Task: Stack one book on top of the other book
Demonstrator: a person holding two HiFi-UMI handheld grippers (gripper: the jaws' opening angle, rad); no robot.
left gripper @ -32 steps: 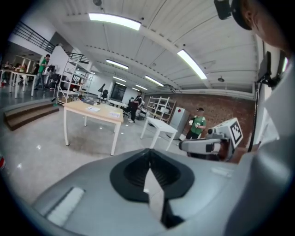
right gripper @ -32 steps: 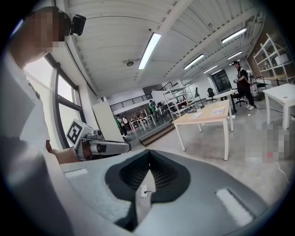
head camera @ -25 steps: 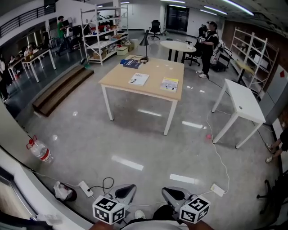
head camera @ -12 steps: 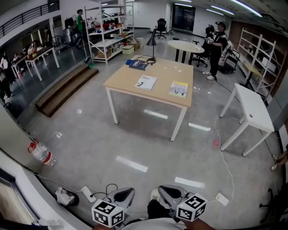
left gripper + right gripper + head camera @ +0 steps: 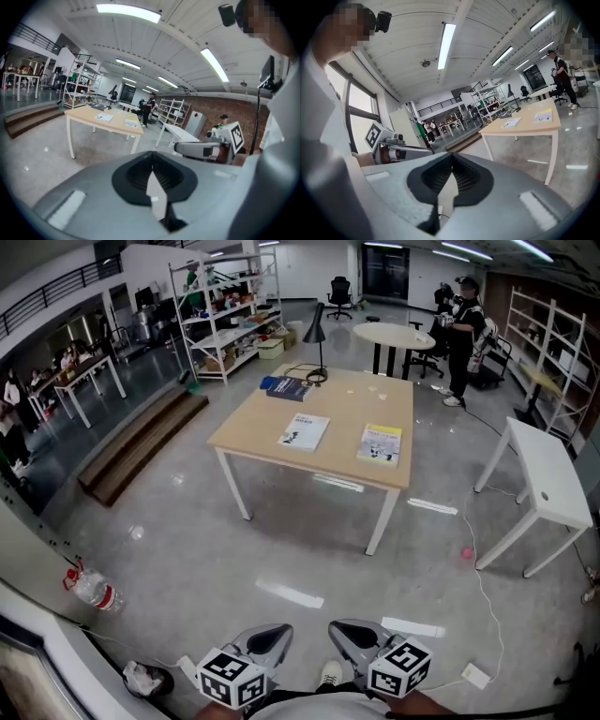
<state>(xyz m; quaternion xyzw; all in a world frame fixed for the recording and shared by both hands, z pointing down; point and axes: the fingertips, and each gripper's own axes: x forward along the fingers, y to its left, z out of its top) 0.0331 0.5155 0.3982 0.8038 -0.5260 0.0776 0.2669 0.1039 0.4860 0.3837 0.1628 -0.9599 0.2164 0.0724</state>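
Hanging at the bottom edge of the head view, the left gripper and the right gripper sit side by side above the grey floor, well apart from the table. Each gripper's own view shows its jaws pressed together with nothing between them. Both point toward the table, tilted a little downward.

Two books lie flat on the wooden table, apart from each other, neither resting on the other. The white book is near the middle of the top. The yellow book lies to its right, close to the table's right edge. A blue book sits toward the far left corner, near the foot of a black lamp.

A white table stands to the right of the wooden one, and a round table stands beyond it, with a person beside it. Shelves line the far left, with low steps in front of them. A water bottle lies on the floor by the left wall, and a power strip lies on the floor near the right gripper.
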